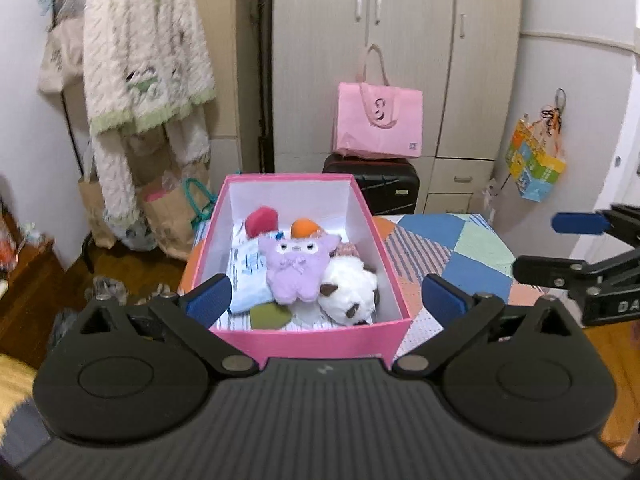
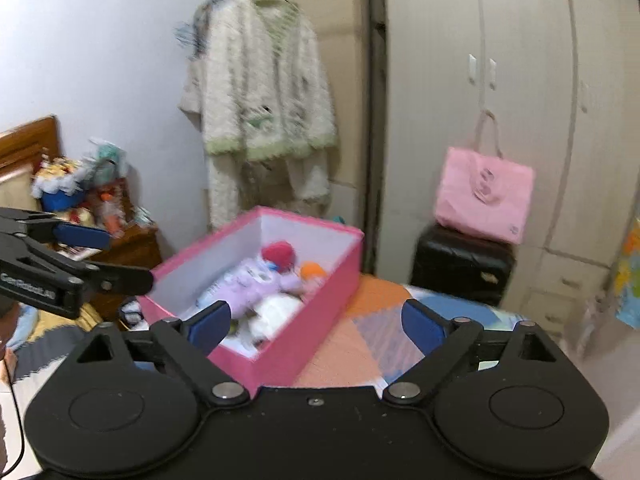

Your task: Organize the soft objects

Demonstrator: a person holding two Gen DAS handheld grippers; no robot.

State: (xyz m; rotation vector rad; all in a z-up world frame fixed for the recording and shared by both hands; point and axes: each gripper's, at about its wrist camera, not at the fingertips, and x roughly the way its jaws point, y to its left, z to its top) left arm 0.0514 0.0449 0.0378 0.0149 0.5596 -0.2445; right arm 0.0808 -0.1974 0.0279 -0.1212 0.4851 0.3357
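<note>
A pink box (image 1: 312, 340) with white inner walls stands on a patchwork-covered table (image 1: 460, 248). Inside lie a purple plush (image 1: 294, 268), a white plush with brown ears (image 1: 350, 290), a red soft piece (image 1: 261, 220), an orange one (image 1: 304, 228), a light blue cloth (image 1: 250, 280) and a green piece (image 1: 270, 315). My left gripper (image 1: 326, 298) is open and empty, just before the box's near wall. My right gripper (image 2: 318, 322) is open and empty, above the box's (image 2: 320, 304) right side; the purple plush (image 2: 256, 286) shows blurred inside. The right gripper also shows in the left wrist view (image 1: 556, 246), to the right of the box.
A wardrobe (image 1: 400, 60) stands behind, with a pink bag (image 1: 378, 122) on a black suitcase (image 1: 384, 184). A fluffy white cardigan (image 1: 144, 52) hangs at left over paper bags (image 1: 172, 216). A wooden nightstand (image 2: 124, 248) with clutter stands left of the table.
</note>
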